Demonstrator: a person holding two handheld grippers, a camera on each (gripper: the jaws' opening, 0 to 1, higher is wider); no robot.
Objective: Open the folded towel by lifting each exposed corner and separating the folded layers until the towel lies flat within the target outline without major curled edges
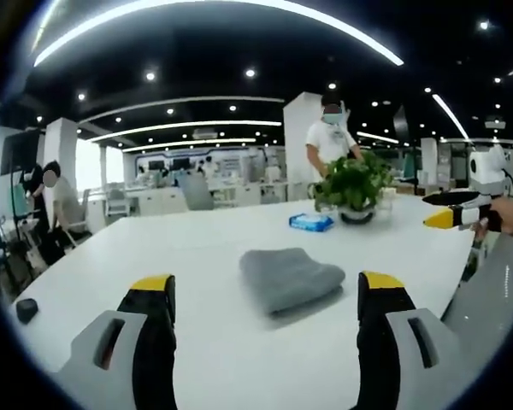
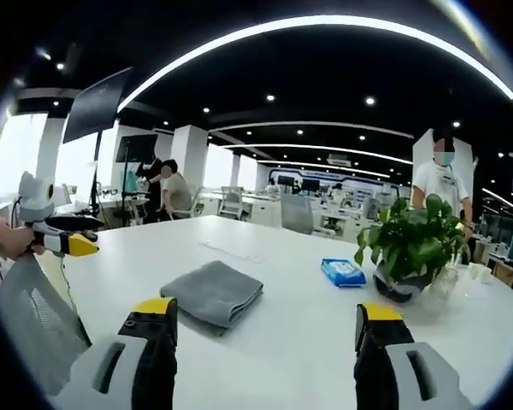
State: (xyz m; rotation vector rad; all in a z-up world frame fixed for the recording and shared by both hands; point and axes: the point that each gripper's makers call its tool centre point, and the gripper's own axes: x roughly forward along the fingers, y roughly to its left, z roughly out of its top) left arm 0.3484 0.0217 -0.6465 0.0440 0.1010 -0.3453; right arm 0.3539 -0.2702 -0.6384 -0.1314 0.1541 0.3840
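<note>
Soft grey cloth towel (image 1: 289, 278) on smooth white table (image 1: 197, 256)

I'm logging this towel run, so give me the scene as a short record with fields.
towel: grey cloth towel, folded, lying on the white table
left gripper: jaws apart, short of the towel
right gripper: jaws apart, holding nothing
behind towel: blue wipes packet, potted green plant
task progress: unfolding not yet begun
</note>
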